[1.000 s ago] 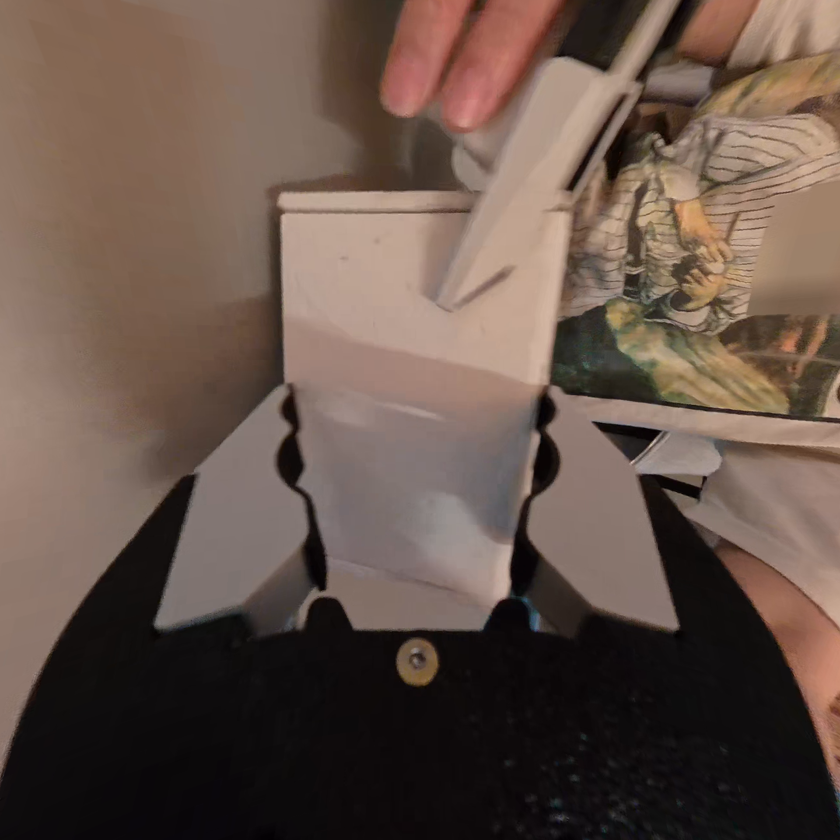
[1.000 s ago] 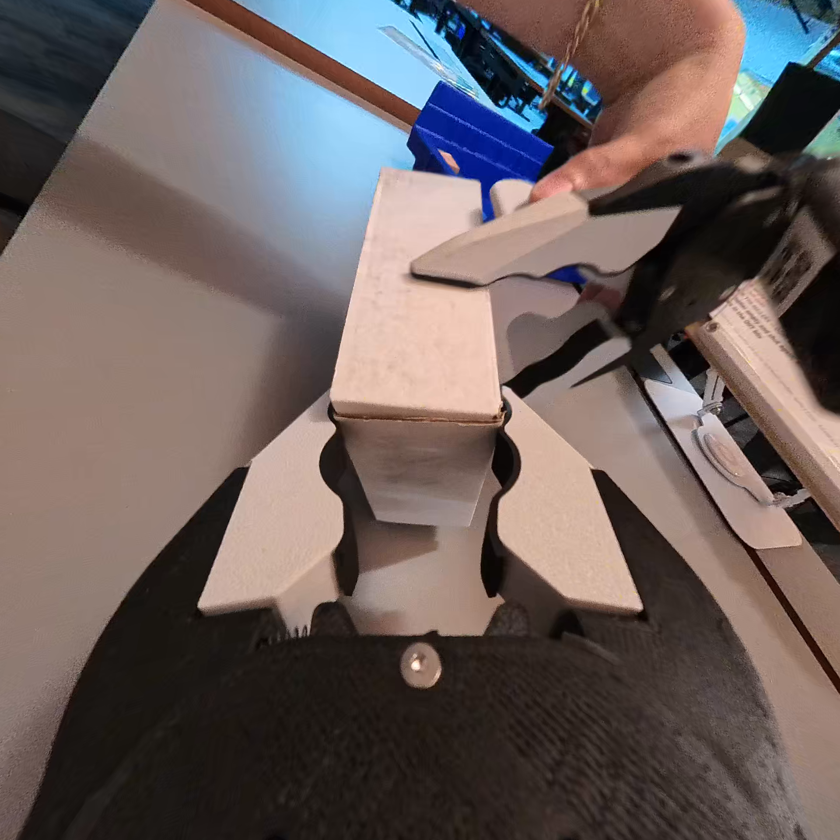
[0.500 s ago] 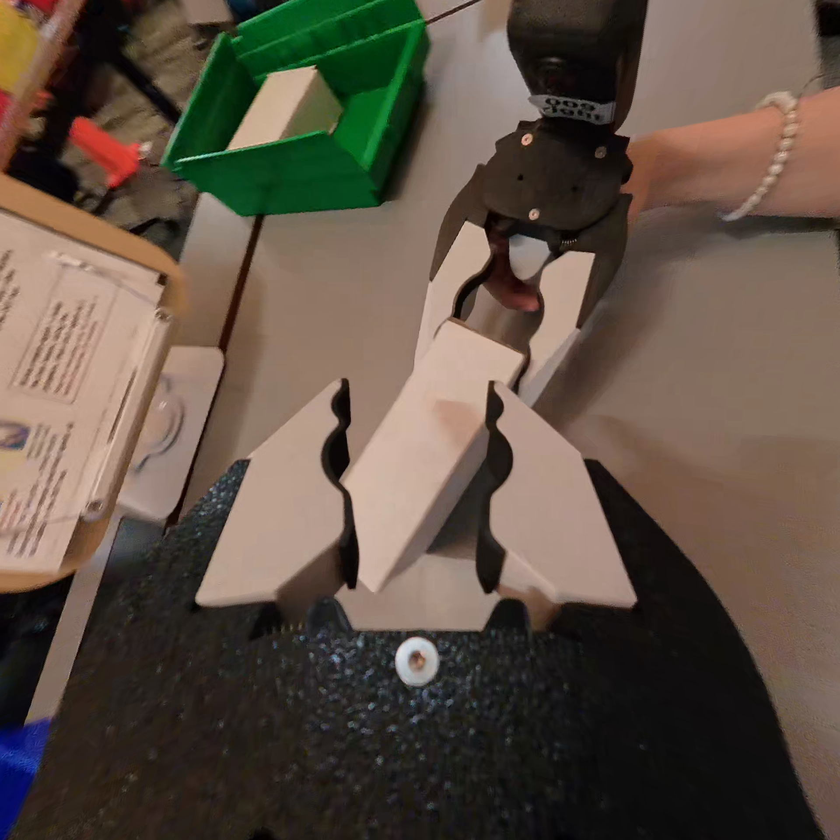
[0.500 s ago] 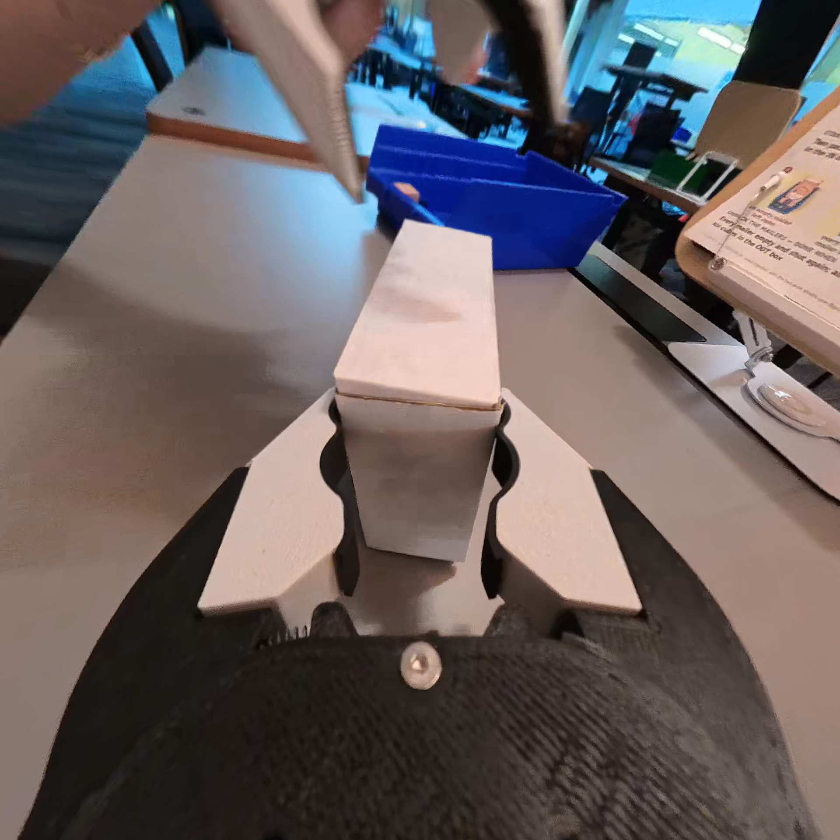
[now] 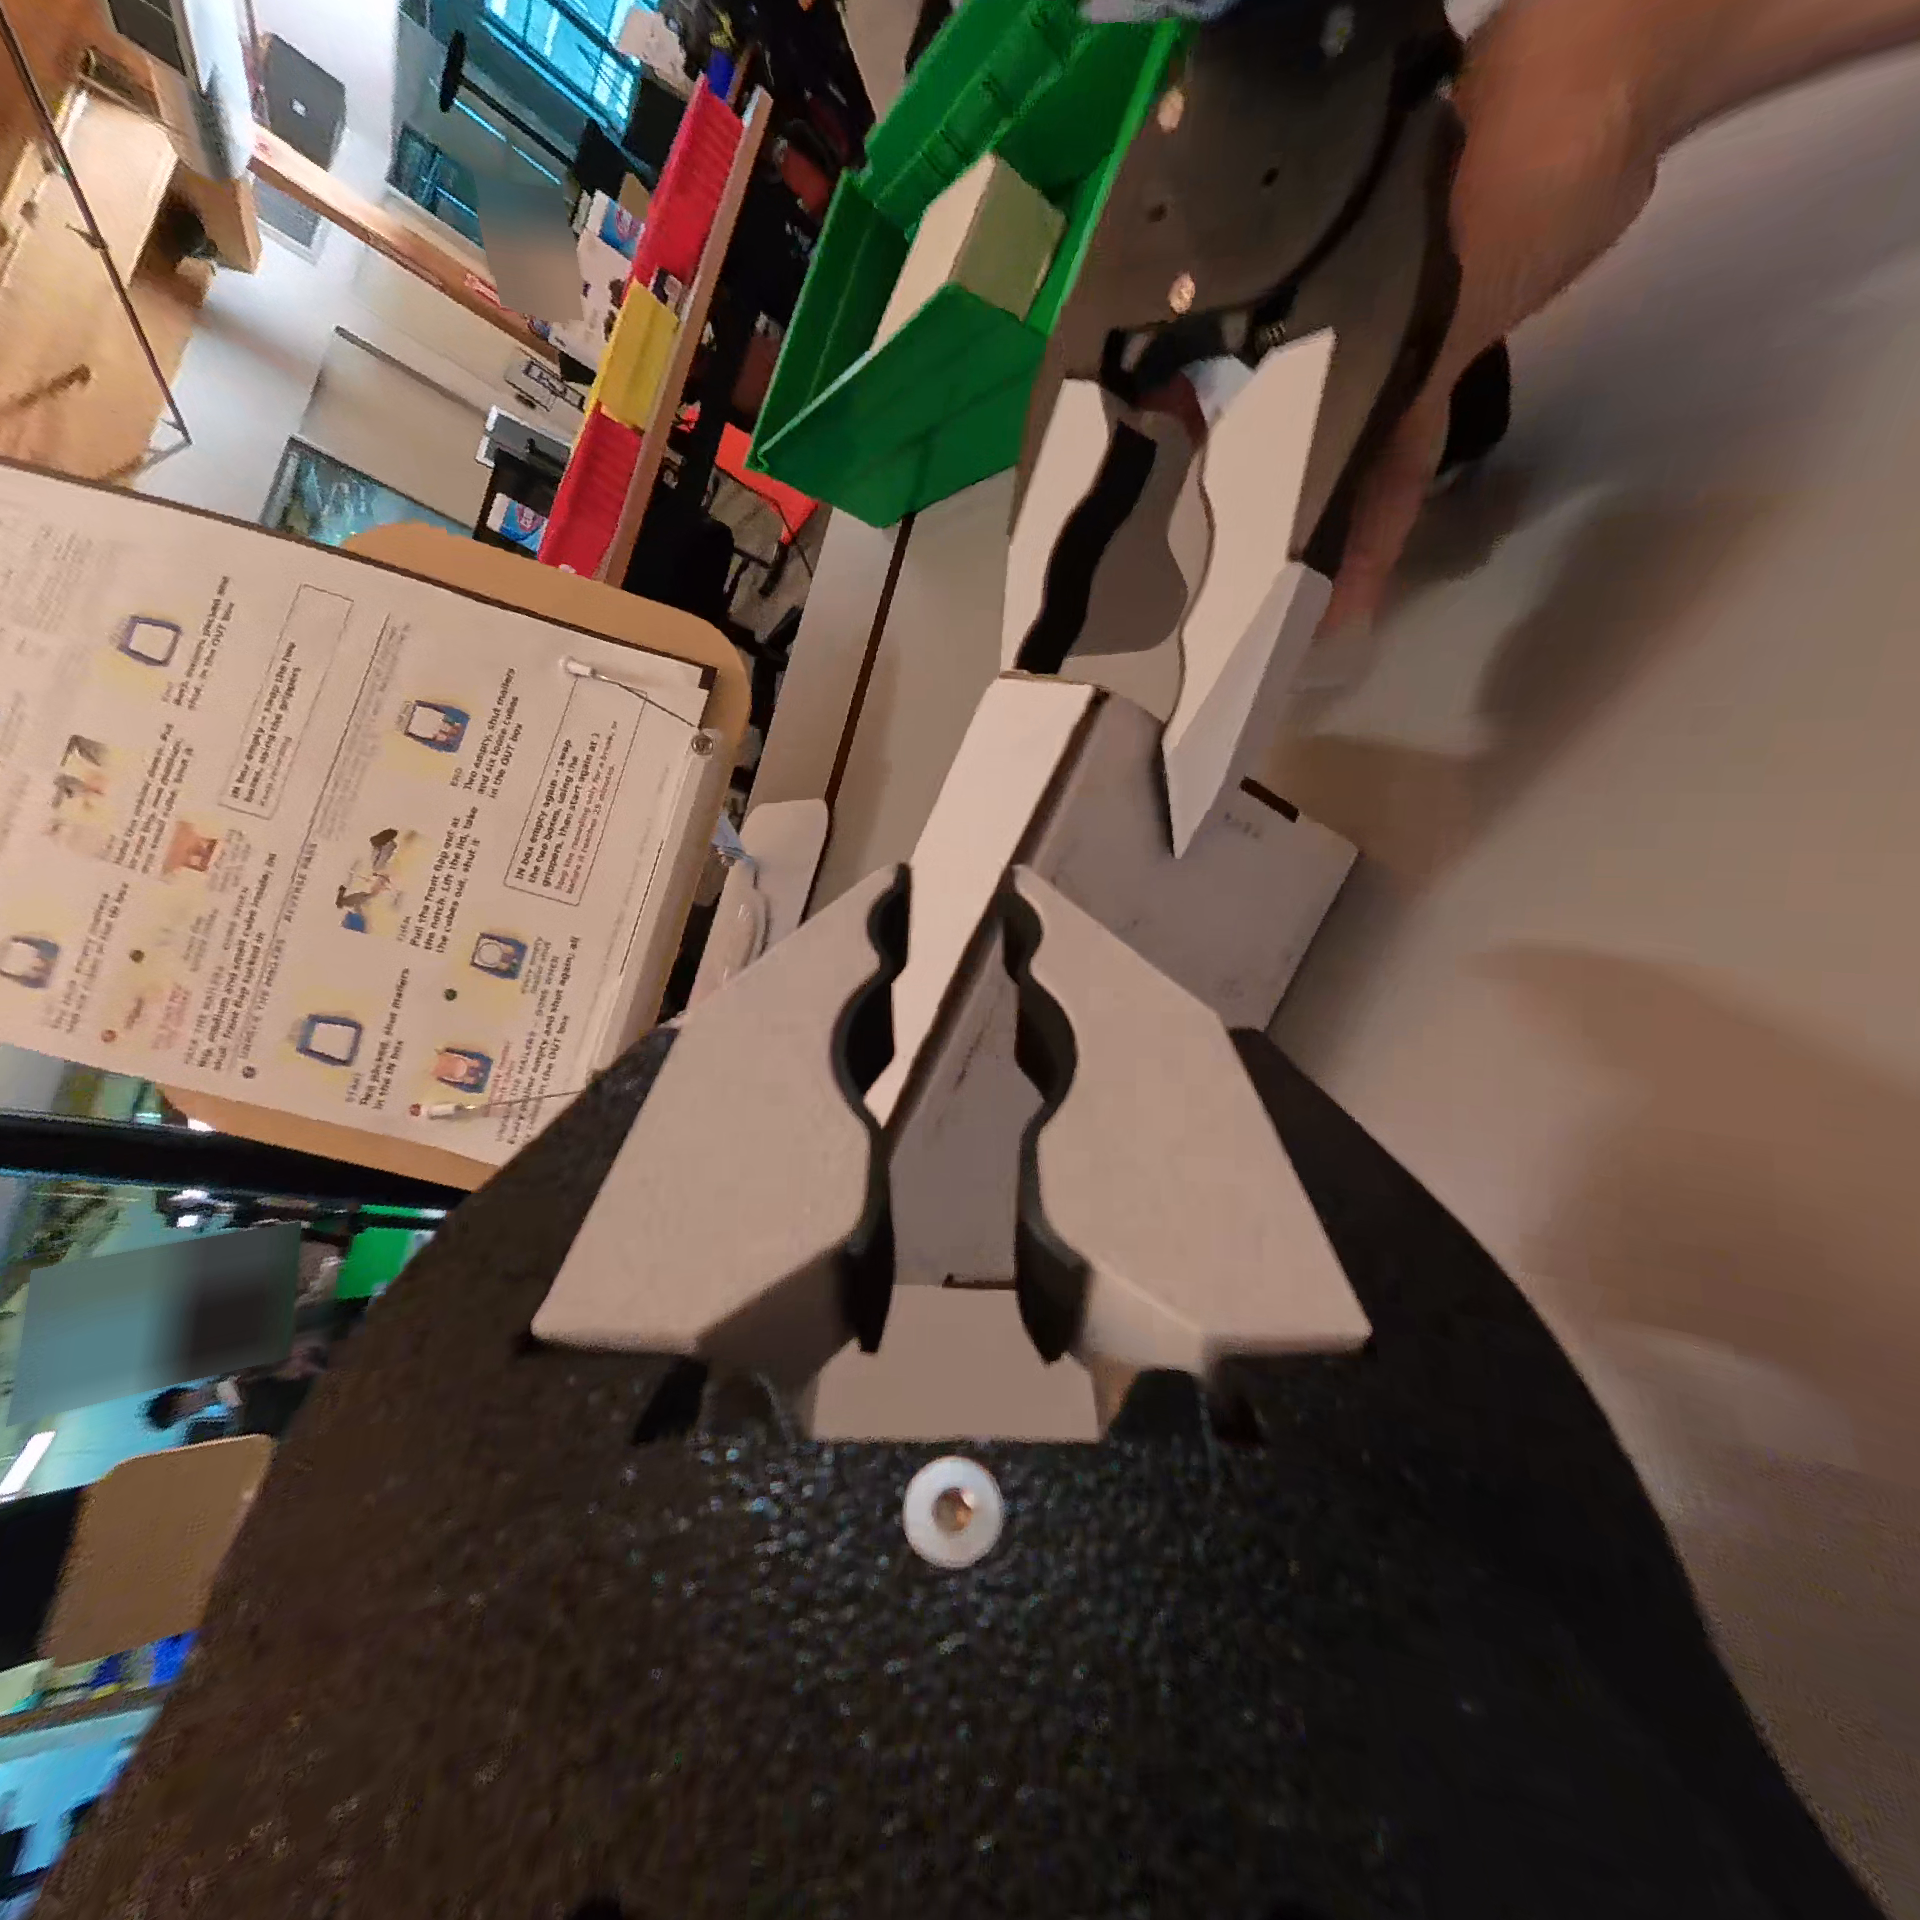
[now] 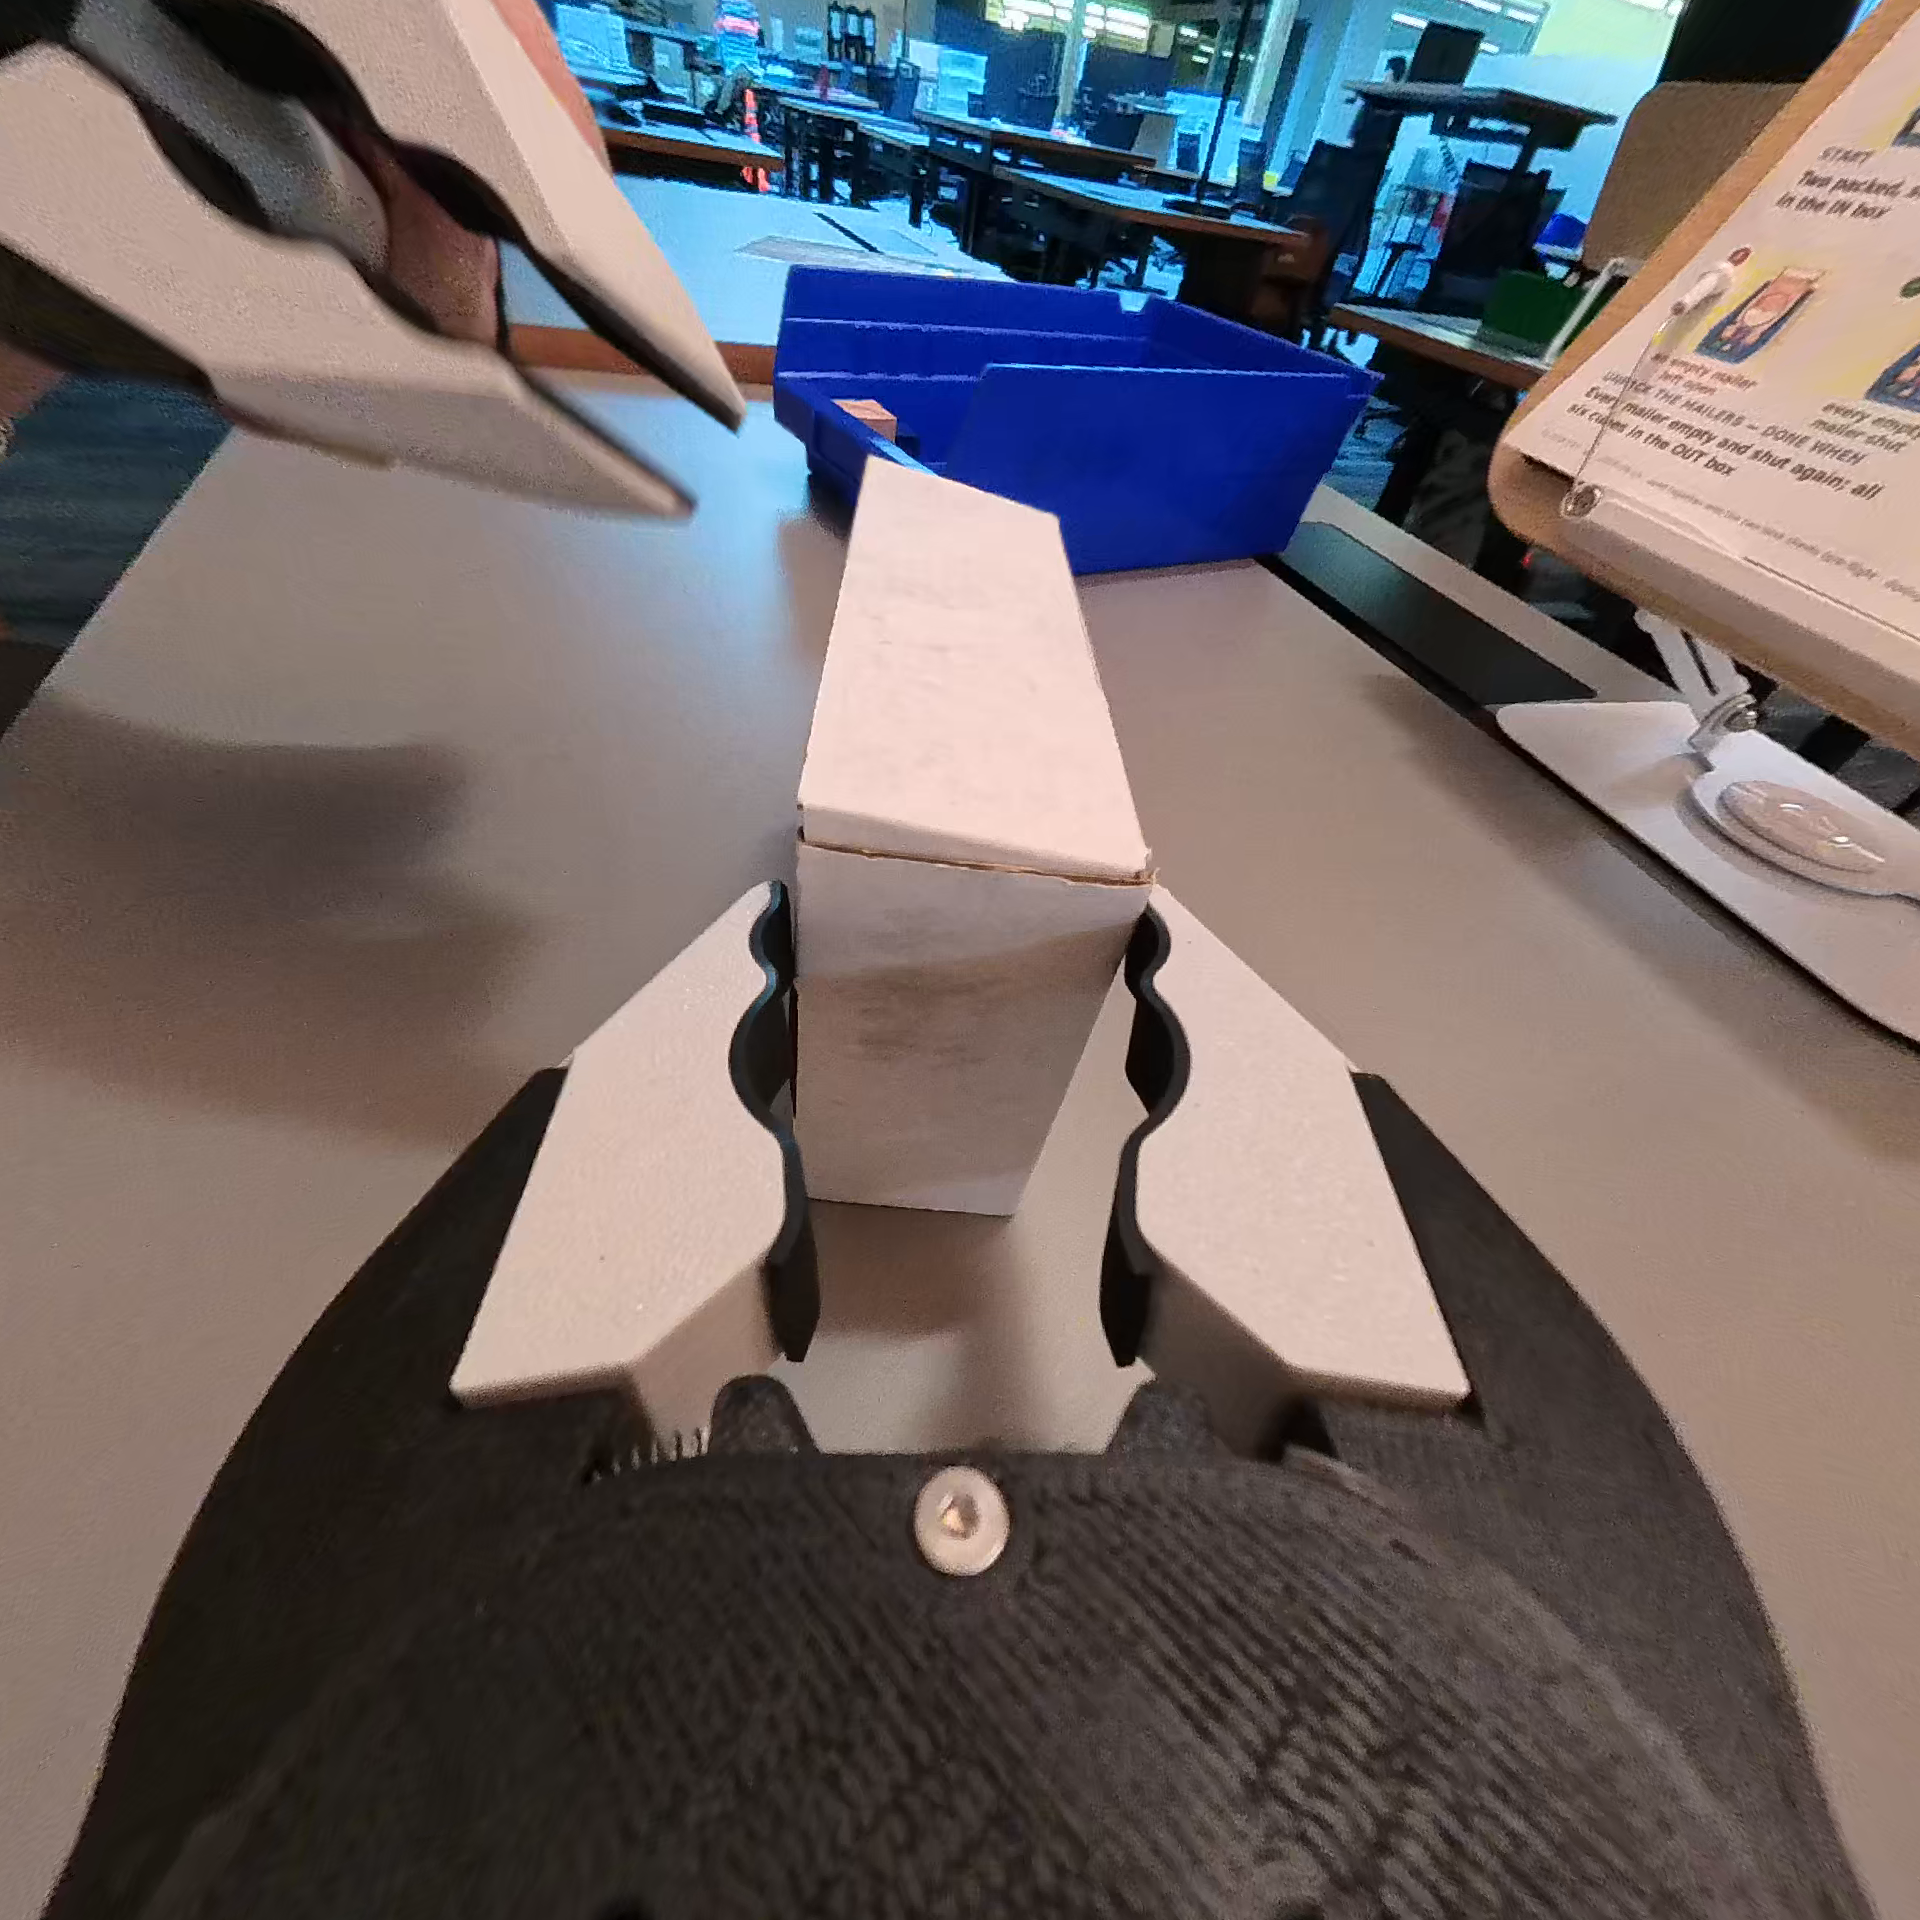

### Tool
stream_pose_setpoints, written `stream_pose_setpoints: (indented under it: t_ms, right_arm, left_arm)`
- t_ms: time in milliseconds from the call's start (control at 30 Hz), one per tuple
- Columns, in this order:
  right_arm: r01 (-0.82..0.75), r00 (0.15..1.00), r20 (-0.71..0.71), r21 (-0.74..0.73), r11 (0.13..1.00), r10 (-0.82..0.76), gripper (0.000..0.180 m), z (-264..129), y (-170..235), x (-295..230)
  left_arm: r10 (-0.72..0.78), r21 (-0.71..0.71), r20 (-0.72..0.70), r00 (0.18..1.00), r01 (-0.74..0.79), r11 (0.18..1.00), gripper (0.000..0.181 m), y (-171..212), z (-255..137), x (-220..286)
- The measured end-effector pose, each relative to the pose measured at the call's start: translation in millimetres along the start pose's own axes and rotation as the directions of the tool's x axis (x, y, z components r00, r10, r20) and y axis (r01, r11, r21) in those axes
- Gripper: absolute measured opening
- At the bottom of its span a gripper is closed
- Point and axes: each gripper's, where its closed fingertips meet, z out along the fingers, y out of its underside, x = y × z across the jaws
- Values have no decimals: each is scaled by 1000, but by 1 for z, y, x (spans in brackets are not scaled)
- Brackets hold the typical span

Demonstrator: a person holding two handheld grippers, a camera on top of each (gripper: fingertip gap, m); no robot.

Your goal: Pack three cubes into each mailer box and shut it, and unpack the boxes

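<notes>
A shut white mailer box (image 6: 966, 707) lies lengthwise on the grey table (image 6: 416, 675). My right gripper (image 6: 961, 899) is shut on its near end, with both pads against its sides. My left gripper (image 6: 707, 462) hovers above and to the left of the box, apart from it, its jaws a narrow gap apart and empty. In the left wrist view, rolled sideways, my left gripper (image 5: 958, 873) shows the box (image 5: 977, 810) through its gap. My right gripper (image 5: 1101, 753) is at the box's far end. A wooden cube (image 6: 862, 416) lies in the blue bin (image 6: 1122, 457).
The blue bin stands beyond the box's far end. A green bin (image 5: 914, 416) holding another white mailer box (image 5: 987, 239) stands behind my right gripper. A clipboard with an instruction sheet (image 6: 1766, 364) stands on a white base (image 6: 1714, 810) at the table's right edge.
My left gripper has come off the box, risen, rolled sideways, and narrowed its jaws. My right gripper has kept its hold on the box.
</notes>
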Motion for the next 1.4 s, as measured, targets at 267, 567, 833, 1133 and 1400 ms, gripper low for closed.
stream_pose_setpoints:
  t_ms: [267,567,833,1133,1400]
  right_arm:
    - [-2,997,75,6,1000,2,63,2,0,-2]
    - [-4,997,73,5,1000,3,63,-2,0,-3]
    - [-2,998,71,5,1000,1,63,-2,0,-3]
    - [-7,997,74,5,1000,6,63,-3,1,-3]
    - [7,996,83,9,1000,-8,63,-3,0,-5]
  left_arm:
    - [234,-33,-30,972,-235,971,6,-10,23,12]
    - [373,-50,-4,928,-372,927,0,-13,27,26]
    - [388,-54,38,921,-385,921,0,-17,31,24]
    - [378,-59,-20,926,-378,924,8,-16,37,29]
    - [373,-72,-85,924,-379,923,4,-18,36,28]
